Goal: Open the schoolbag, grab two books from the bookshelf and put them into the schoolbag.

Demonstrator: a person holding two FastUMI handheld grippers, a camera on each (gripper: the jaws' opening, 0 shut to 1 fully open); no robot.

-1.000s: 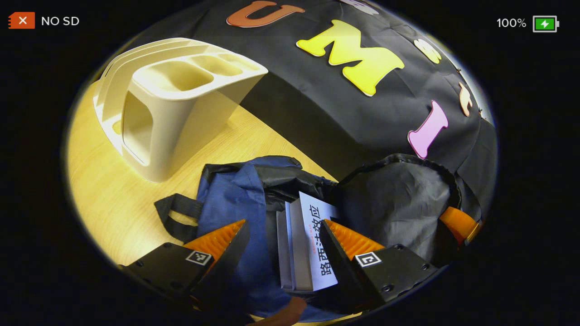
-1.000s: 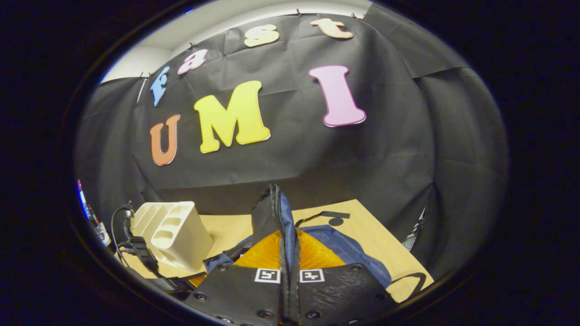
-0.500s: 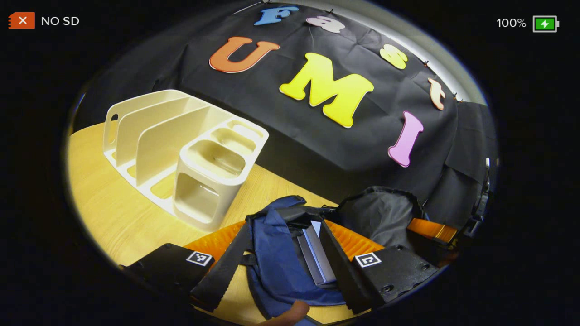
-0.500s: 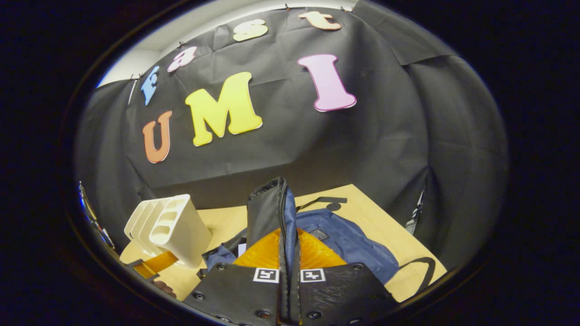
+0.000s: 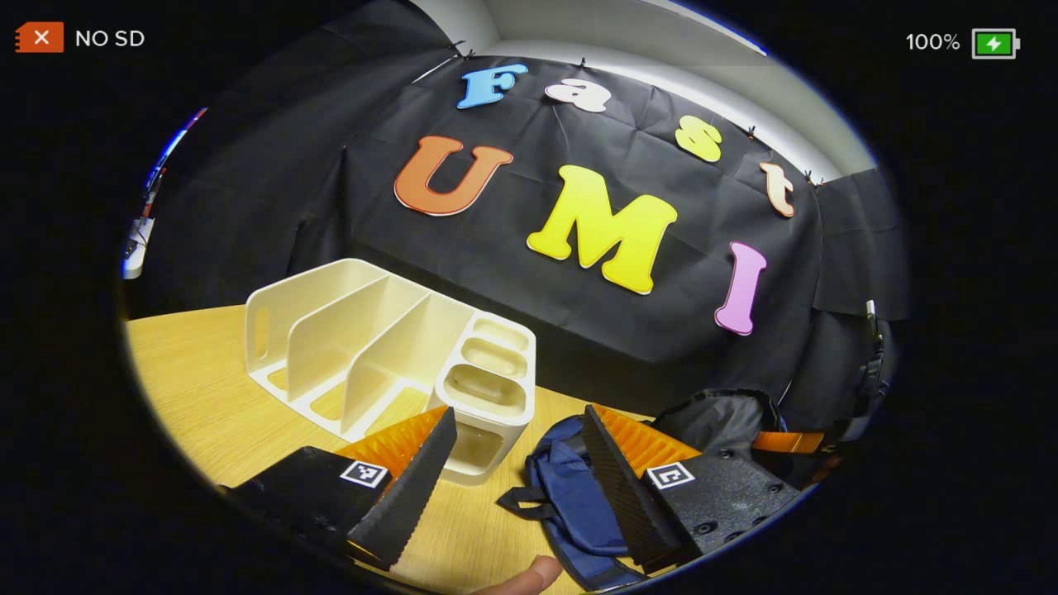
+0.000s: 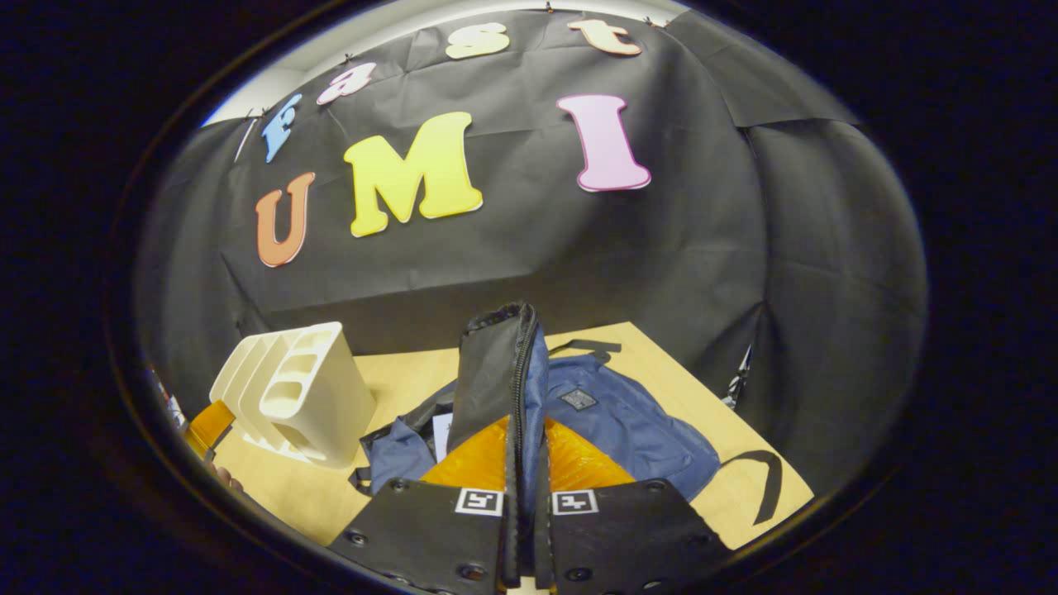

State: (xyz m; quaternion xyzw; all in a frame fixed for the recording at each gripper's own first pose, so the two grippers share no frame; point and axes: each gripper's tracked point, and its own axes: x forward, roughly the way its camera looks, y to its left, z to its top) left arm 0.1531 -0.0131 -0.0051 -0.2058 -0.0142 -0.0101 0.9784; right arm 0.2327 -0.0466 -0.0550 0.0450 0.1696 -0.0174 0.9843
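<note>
left gripper view: the left gripper (image 5: 517,463) hangs with its fingers spread wide and nothing between them; the cream bookshelf (image 5: 376,347) stands just beyond its left finger, its slots bare as far as can be seen, and the blue schoolbag (image 5: 579,504) lies under and beside its right finger, with the right gripper (image 5: 785,442) farther off holding up the bag's dark flap. no book can be made out here, so both are probably already inside, and the sound thing for this claw is to stay clear of the bag's mouth and straps. the bag and shelf sit on a pale wooden table (image 5: 207,388), and the black cloth wall rises close behind. right gripper view: the right gripper (image 6: 522,463) is pressed together on the schoolbag's zipped edge (image 6: 508,364), lifting the flap straight ahead of the fingers; a white corner, perhaps a book, peeps from the opening to the left. the flap should be lowered gently before letting go, so the soft cloth does not spill its load. the table runs right to the booth's cloth corner.
</note>
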